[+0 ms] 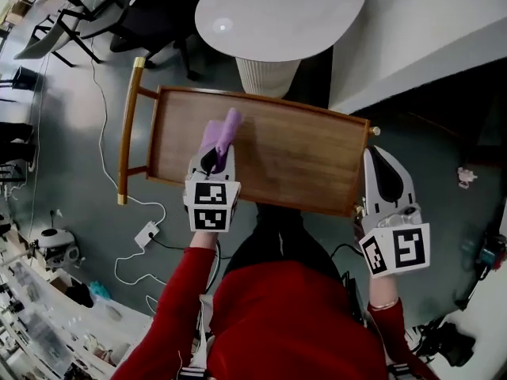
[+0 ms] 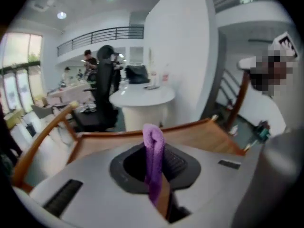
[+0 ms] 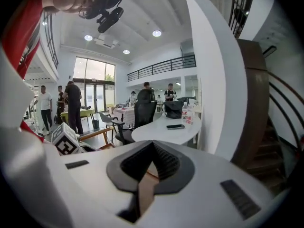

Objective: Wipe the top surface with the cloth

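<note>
Left tongs (image 1: 217, 155): clenched on purple cloth (image 1: 223, 131), held over tabletop (image 1: 309, 153).
Right tongs (image 1: 380, 158): shut, empty.
Progress: wiped area cannot be told.

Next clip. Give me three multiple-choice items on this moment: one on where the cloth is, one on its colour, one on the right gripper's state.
1. Where is the cloth?
A. Lying on the round white table
B. Pinched in the left gripper over the wooden cart top
C. On the floor by the cables

2. What colour is the cloth?
A. Purple
B. Yellow
C. Green

3. How does the right gripper stand?
A. Wide open
B. Shut on the cloth
C. Shut on nothing

Answers:
1 B: the cloth sticks out of the left gripper above the wooden cart top.
2 A: it shows purple in both the head view and the left gripper view.
3 C: the jaws of the right gripper meet with nothing between them.
</note>
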The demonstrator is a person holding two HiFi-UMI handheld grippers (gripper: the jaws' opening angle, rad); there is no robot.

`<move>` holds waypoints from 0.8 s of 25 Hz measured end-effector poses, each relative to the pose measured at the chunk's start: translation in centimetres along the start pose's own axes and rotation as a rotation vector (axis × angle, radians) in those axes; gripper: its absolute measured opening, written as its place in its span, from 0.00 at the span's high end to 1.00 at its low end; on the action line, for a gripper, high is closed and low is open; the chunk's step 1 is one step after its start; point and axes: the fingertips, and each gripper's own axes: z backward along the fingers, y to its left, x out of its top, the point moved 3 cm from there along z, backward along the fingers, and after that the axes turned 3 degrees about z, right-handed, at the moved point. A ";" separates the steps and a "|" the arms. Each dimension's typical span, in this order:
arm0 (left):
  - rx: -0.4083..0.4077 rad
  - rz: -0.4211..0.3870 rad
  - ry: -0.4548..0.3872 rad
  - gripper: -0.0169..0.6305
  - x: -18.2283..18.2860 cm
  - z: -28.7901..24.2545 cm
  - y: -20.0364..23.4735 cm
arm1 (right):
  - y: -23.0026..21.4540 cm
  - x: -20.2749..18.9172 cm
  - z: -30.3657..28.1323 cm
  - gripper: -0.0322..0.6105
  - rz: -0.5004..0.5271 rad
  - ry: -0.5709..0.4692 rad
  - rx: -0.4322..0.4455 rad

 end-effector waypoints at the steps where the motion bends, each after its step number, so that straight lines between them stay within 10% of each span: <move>1: -0.112 0.013 -0.027 0.90 1.6 -1.0 -3.8 | -0.6 -0.3 0.3 0.94 0.004 0.005 -0.012; 5: -0.412 0.010 -0.033 0.90 4.4 -4.4 -16.5 | -2.3 -2.4 1.0 0.94 0.004 0.040 -0.054; 10: -0.543 -0.118 0.038 0.90 3.1 -6.4 -25.3 | -4.1 -4.1 3.3 0.94 -0.047 0.070 -0.133; 15: -0.478 -0.192 0.154 0.90 0.7 -10.2 -26.0 | -5.3 -6.0 2.2 0.94 -0.067 0.121 -0.077; 20: -0.266 -0.170 0.194 0.90 -1.0 -12.1 -15.7 | -3.3 -7.3 -3.0 0.94 -0.064 0.157 0.070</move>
